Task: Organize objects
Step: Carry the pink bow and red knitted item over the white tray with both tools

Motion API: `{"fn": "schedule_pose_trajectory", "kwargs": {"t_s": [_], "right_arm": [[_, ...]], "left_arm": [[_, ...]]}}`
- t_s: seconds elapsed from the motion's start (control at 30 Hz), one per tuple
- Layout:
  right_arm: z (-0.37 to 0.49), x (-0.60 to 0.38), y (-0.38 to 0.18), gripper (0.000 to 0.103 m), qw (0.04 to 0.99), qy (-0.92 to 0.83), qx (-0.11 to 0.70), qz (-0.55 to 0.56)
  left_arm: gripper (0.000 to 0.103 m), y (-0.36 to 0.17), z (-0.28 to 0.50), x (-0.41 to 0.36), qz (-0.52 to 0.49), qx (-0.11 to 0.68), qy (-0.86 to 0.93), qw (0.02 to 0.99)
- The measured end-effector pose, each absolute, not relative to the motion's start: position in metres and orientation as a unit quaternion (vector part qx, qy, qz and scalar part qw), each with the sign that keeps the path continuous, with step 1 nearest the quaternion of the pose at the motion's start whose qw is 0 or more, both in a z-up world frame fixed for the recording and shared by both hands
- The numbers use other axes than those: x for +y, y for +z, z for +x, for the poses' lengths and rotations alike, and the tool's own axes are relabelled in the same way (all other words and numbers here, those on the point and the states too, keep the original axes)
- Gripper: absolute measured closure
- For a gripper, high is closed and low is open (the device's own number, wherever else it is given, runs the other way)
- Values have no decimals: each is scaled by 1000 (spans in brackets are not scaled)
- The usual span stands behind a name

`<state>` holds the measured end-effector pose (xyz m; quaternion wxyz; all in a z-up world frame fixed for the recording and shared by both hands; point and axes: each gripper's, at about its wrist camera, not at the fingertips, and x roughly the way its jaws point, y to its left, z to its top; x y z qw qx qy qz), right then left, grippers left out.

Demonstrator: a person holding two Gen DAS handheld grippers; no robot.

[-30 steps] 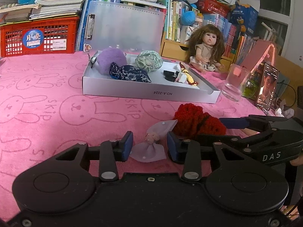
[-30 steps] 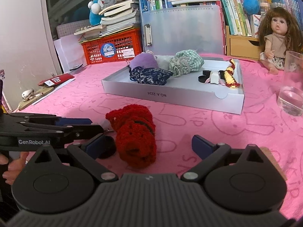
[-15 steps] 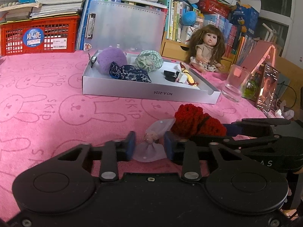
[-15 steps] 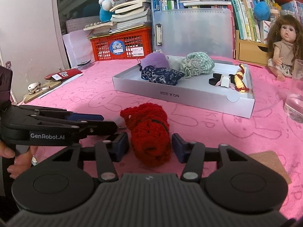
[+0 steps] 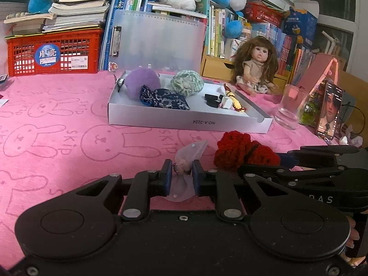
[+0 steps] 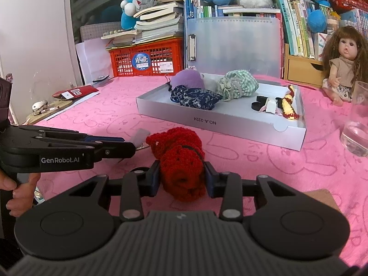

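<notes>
Red crochet piece (image 6: 181,161) pinched within right tool (image 6: 181,179).

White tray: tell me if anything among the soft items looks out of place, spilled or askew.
Nothing is spilled. Inside the white tray the pouches sit bunched at one end. Only the red crocheted piece and the sheer bow lie outside on the pink cloth, each pinched in jaws.
</notes>
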<state>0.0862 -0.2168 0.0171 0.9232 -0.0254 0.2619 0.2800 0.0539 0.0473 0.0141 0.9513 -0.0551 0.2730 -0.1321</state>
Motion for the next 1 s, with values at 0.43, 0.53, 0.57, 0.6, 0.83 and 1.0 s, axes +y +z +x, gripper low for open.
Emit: {"fn": "schedule_pose_trajectory", "kwargs": {"t_s": [0.43, 0.53, 0.57, 0.6, 0.83, 1.0], "right_arm": [[90, -223, 22, 60, 931, 261, 254, -19], [93, -226, 25, 60, 935, 251, 250, -18], [94, -227, 26, 60, 936, 249, 248, -17], [95, -229, 28, 60, 937, 246, 246, -16], [107, -238, 41, 60, 948, 220, 228, -15], [125, -244, 51, 60, 953, 202, 227, -12]], "left_arm": [[86, 20, 58, 49, -53, 266, -124, 954], [86, 25, 63, 49, -50, 261, -119, 957], [86, 27, 65, 49, -49, 258, -118, 958], [86, 29, 68, 50, -47, 256, -117, 959], [86, 46, 92, 54, -52, 238, -107, 964], [86, 56, 118, 56, -57, 232, -97, 966]]}}
